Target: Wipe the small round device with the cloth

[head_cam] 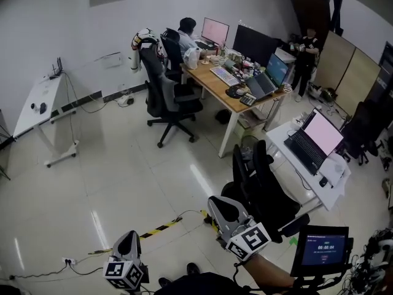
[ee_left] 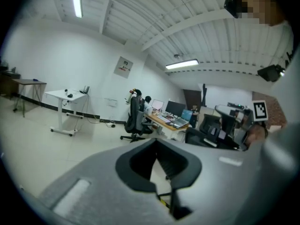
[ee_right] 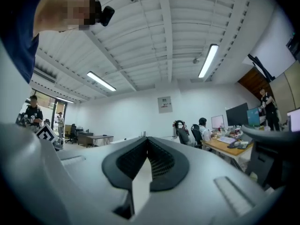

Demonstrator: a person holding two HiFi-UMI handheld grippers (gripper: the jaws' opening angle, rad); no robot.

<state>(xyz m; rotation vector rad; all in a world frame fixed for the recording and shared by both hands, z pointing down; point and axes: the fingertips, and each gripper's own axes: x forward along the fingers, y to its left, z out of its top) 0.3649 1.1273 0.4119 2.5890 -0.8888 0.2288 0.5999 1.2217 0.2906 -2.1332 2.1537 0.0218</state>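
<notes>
I cannot make out a cloth or a small round device in any view. In the head view my left gripper [head_cam: 128,238] is low at the bottom left, over the floor, its marker cube [head_cam: 123,275] just behind it. My right gripper [head_cam: 221,205] is at the bottom centre, pointing out across the room. The left gripper view shows the left gripper [ee_left: 158,147] with its jaws together and nothing between them. In the right gripper view the right gripper [ee_right: 147,143] is likewise shut and empty. Both point across the open office.
A black office chair [head_cam: 261,183] stands just ahead of my right gripper, beside a white desk [head_cam: 279,141] with a laptop. Farther off are a wooden desk [head_cam: 212,86], a seated person [head_cam: 186,34], another chair [head_cam: 164,97] and a white side table [head_cam: 38,102]. Cables and striped tape [head_cam: 156,229] lie on the floor.
</notes>
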